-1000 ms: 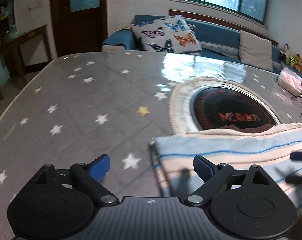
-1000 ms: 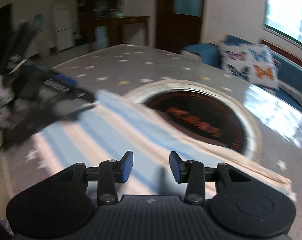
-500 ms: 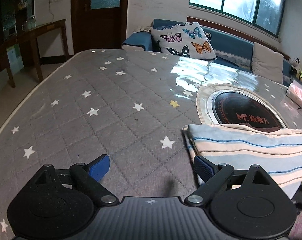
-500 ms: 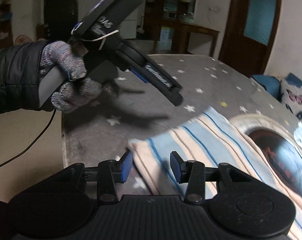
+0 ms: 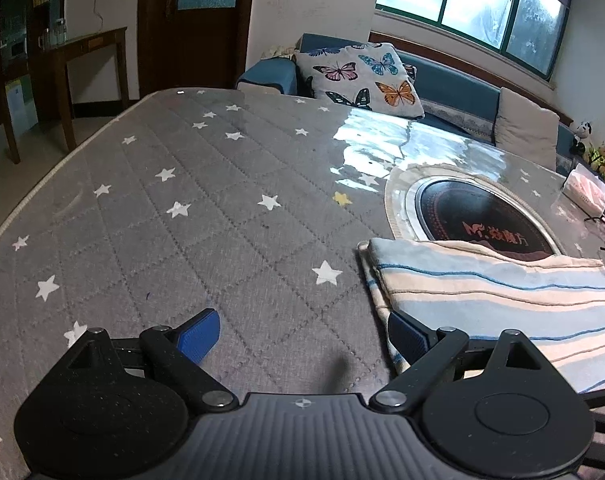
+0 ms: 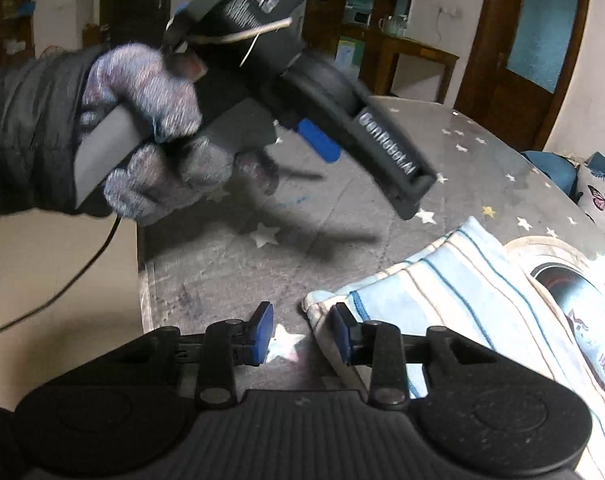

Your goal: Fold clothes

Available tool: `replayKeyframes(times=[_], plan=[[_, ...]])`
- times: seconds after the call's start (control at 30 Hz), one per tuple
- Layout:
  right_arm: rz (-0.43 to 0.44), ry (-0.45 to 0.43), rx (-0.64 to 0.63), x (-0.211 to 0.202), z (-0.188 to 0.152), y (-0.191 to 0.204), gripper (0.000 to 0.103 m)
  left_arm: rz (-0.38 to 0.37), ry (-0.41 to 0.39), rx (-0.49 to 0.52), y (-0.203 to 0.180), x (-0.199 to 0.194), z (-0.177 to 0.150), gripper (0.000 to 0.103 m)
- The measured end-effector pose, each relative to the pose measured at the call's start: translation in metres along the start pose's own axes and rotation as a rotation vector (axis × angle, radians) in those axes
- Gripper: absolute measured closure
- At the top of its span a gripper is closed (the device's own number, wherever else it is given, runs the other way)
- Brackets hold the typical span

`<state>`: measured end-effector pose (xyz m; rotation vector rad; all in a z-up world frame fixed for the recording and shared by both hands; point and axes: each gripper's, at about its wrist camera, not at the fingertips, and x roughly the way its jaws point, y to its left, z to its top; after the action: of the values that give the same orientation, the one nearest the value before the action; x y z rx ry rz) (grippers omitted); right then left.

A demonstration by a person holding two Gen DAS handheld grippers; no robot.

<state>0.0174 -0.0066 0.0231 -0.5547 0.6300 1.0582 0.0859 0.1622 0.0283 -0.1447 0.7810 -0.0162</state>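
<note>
The gray star table (image 5: 230,216) is holding the folded striped cloth (image 5: 502,300) beside its round black burner (image 5: 482,224), with a butterfly pillow (image 5: 362,76) behind, while the left gripper (image 5: 302,334) and right gripper (image 6: 302,332) are both hanging empty with jaws apart.

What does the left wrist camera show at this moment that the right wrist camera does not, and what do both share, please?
Only the left wrist view shows the green-framed window, the long blue sofa, the beige cushion and the left gripper from behind, jaws wide open and empty.

Only the right wrist view shows the person's grey knitted glove holding that left gripper, and the right gripper, open beside the cloth's corner.

Both show the folded blue-and-cream striped cloth, the grey star-patterned table cover, the round black cooktop and the butterfly-print pillow.
</note>
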Motion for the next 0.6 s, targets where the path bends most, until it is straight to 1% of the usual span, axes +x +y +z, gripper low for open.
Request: replayKeyframes(times=[0.07, 0.17, 0.23, 0.3, 0.33, 0.4, 0.5, 0.6], plan=[[-0.016, -0.009, -0.007, -0.002, 0.001, 0.000, 0.071, -0.010, -0.001, -0.013, 0.001, -0.001, 0.001, 0.010], [-0.026, 0.000, 0.005, 0.005, 0.002, -0.001, 0.071, -0.030, 0.002, -0.029, 0.001, -0.002, 0.002, 0.010], [-0.041, 0.001, 0.008, 0.010, 0.000, 0.000, 0.076, -0.044, 0.002, -0.034, -0.001, -0.004, 0.002, 0.010], [-0.069, -0.008, -0.002, 0.011, -0.001, 0.002, 0.091, -0.065, 0.011, -0.043, -0.003, -0.004, 0.001, 0.010], [-0.075, -0.014, 0.000, 0.010, -0.001, 0.001, 0.094, -0.077, 0.016, -0.050, -0.004, -0.004, 0.000, 0.010], [-0.060, -0.022, 0.033, 0.007, -0.002, -0.004, 0.096, -0.113, 0.031, -0.075, -0.006, -0.004, -0.001, 0.010], [-0.040, -0.048, 0.091, -0.002, 0.000, -0.013, 0.097, -0.162, 0.055, -0.112, -0.010, -0.003, -0.002, 0.010], [-0.027, -0.077, 0.128, -0.014, 0.003, -0.019, 0.097, -0.230, 0.093, -0.152, -0.014, 0.001, -0.003, 0.012]])
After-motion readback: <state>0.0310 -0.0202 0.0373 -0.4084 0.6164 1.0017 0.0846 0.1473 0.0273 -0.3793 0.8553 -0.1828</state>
